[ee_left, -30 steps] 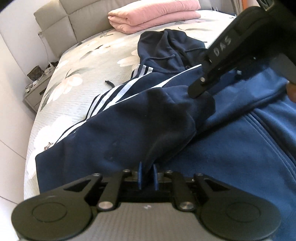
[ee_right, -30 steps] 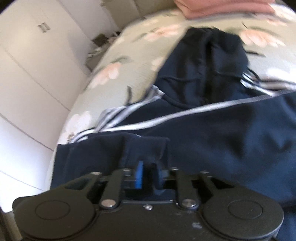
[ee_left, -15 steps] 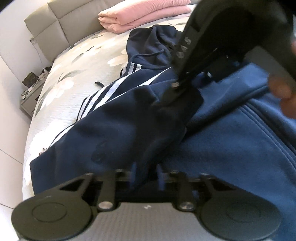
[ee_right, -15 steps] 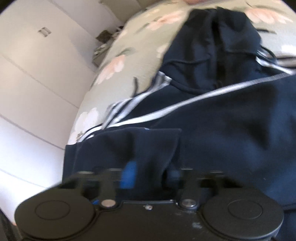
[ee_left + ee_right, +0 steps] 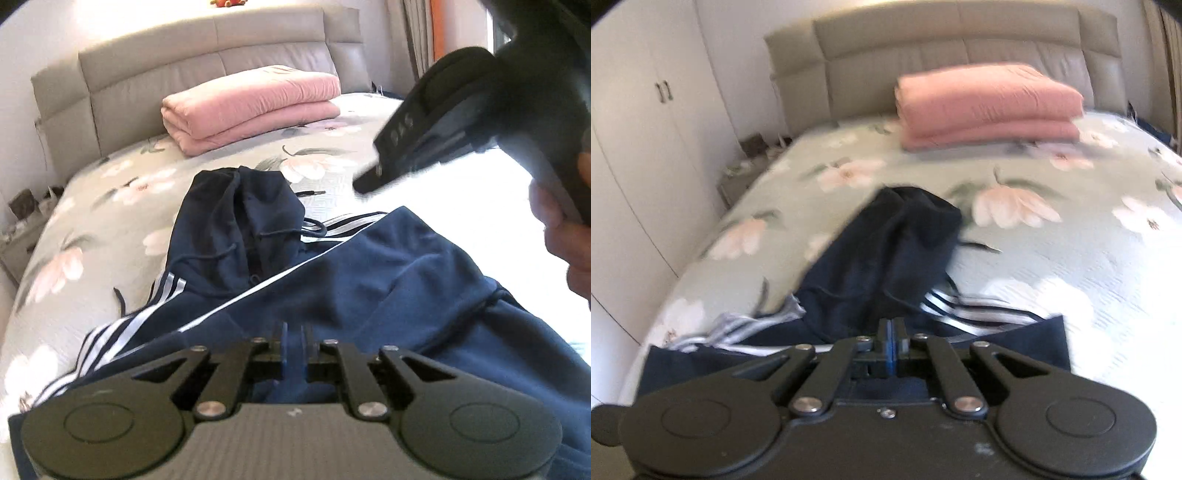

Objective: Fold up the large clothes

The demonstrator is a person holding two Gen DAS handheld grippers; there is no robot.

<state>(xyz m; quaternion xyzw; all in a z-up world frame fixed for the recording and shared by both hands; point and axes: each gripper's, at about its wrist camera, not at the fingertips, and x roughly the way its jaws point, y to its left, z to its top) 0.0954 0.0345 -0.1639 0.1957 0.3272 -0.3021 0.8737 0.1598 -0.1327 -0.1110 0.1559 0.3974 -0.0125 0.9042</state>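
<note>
- Left wrist view: left gripper (image 5: 293, 345) is pinching navy fabric of the hoodie (image 5: 369, 295), its blue pads nearly together with cloth between them.
- Right wrist view: right gripper (image 5: 891, 345) is showing its pads nearly touching, jaws opening slightly; dark fabric is sitting under them, but whether it is pinched I cannot tell.
- Hoodie is lying on the bed (image 5: 92, 206), hood (image 5: 908, 229) pointing toward the headboard, striped sleeves showing at both sides.
- Risk: the thin pinch on the left is likely slipping if the cloth drags, dropping the fold edge.
- Risk: uneven lift between the two hands is likely skewing the fold or bunching the hood.
- Left view alone is showing the right gripper from outside with the hand (image 5: 561, 229) holding it.
- Right view alone is showing the wardrobe (image 5: 646, 129).
- Pink blanket (image 5: 986, 103) is lying well apart, by the headboard.
</note>
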